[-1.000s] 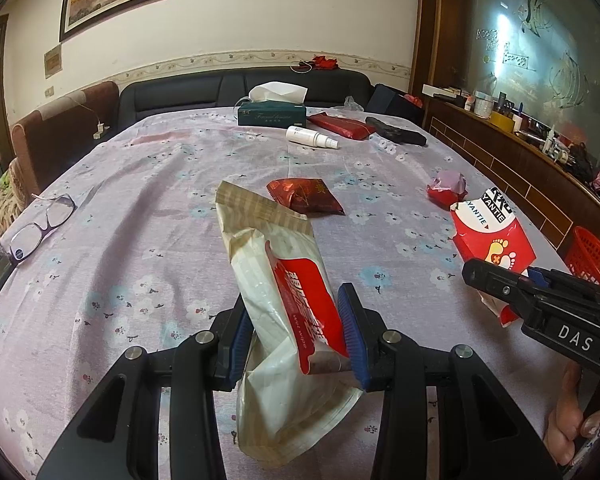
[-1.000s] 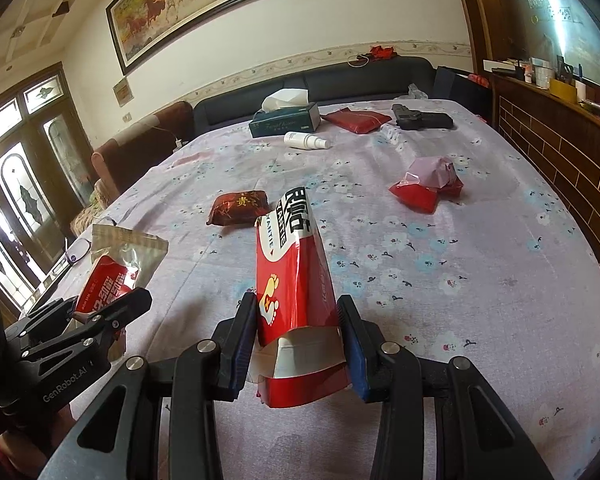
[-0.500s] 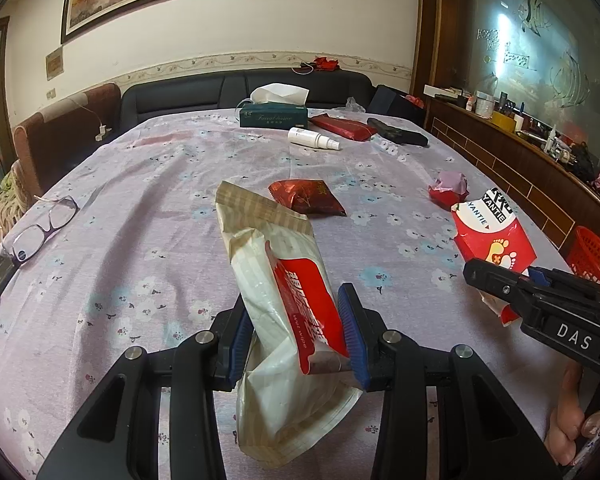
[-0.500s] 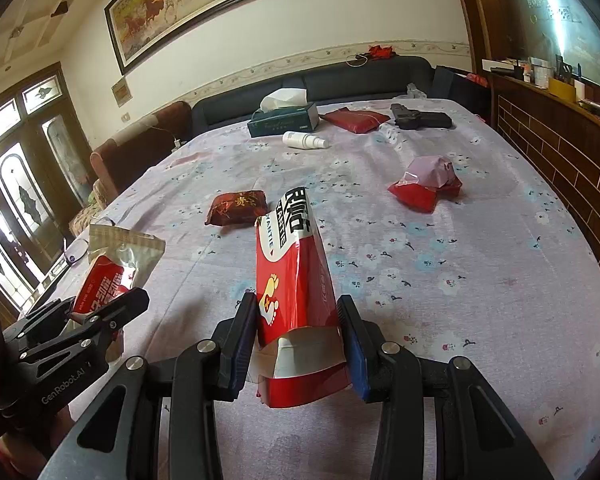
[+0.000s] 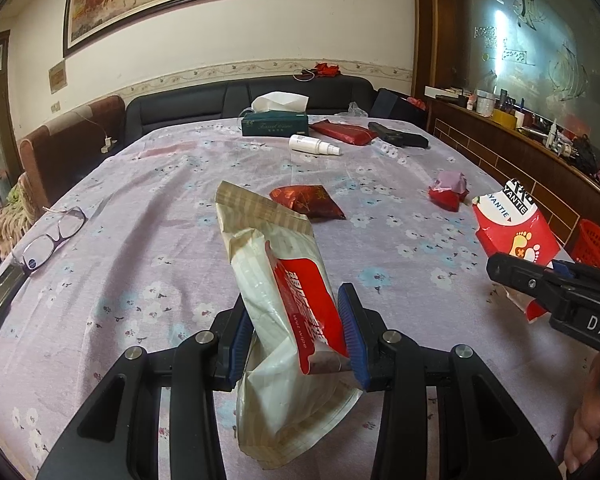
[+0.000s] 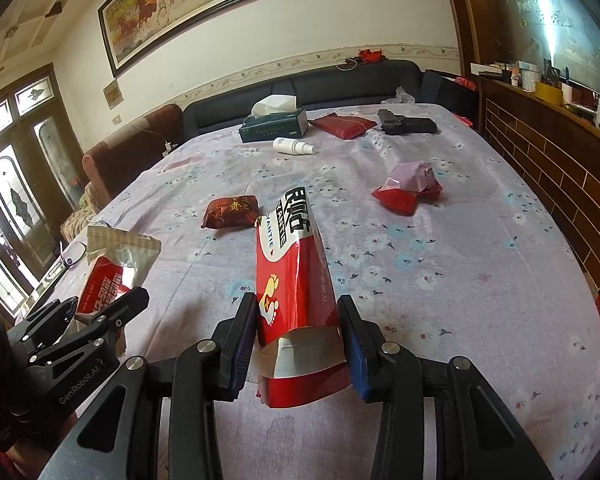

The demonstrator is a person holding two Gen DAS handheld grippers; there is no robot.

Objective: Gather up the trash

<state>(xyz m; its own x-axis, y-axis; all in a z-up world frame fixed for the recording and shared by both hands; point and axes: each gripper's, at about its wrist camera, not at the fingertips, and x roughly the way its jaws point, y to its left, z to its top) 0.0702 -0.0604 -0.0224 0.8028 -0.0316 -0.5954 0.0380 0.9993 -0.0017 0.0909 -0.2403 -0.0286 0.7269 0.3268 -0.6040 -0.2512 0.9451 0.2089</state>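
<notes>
My left gripper point(image 5: 296, 330) is shut on a crumpled cream and red wet-wipe wrapper point(image 5: 276, 276), held above the table. My right gripper point(image 6: 298, 334) is shut on a red foot-patch pouch point(image 6: 296, 276) with black and white lettering at its top. Each gripper shows in the other's view: the right one point(image 5: 556, 292) at the right with its pouch point(image 5: 514, 230), the left one point(image 6: 80, 328) at the left with its wrapper point(image 6: 112, 264). On the cloth ahead lie a small dark red packet point(image 5: 306, 200) point(image 6: 230, 212) and a crumpled red and pink wrapper point(image 5: 448, 190) point(image 6: 410, 184).
At the far end of the flowered tablecloth point(image 5: 140, 208) lie a green tissue box point(image 5: 274, 124), a white spray bottle point(image 5: 312, 145), a flat red bag point(image 5: 342, 130) and a black pouch point(image 5: 398, 136). Glasses point(image 5: 48, 236) lie at the left edge. A red basket point(image 5: 596, 246) stands off the right edge.
</notes>
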